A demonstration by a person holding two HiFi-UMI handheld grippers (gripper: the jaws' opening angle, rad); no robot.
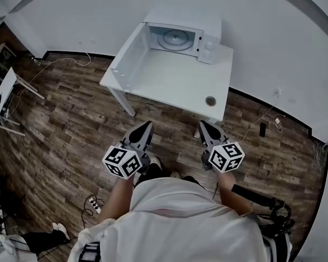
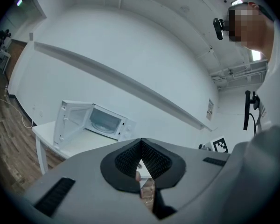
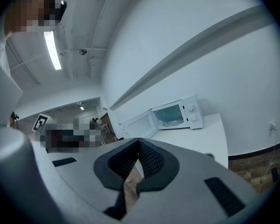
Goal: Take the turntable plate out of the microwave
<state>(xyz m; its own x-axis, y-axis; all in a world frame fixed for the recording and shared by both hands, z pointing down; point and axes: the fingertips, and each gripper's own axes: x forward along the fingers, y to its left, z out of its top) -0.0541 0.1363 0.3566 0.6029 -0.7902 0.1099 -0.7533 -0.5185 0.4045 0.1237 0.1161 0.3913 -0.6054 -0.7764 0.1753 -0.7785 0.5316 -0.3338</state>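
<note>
Left gripper (image 1: 146, 126) and right gripper (image 1: 204, 125) both pressed together, empty, side by side, plate (image 1: 175, 39) well ahead of them inside open microwave (image 1: 210, 34) (door (image 1: 130, 56) swung toward left gripper's side), on white table (image 1: 175, 86).

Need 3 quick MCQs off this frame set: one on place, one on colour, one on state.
1. Where is the turntable plate relative to the microwave?
A. on top of it
B. inside it
C. beside it

2. What colour is the table?
A. white
B. black
C. red

3. How is the microwave's door?
A. shut
B. taken off
C. swung open

Key:
1 B: the head view shows the plate lying in the cavity.
2 A: the table's top and legs are white.
3 C: the door stands out at the cavity's left, leaving the inside in sight.
</note>
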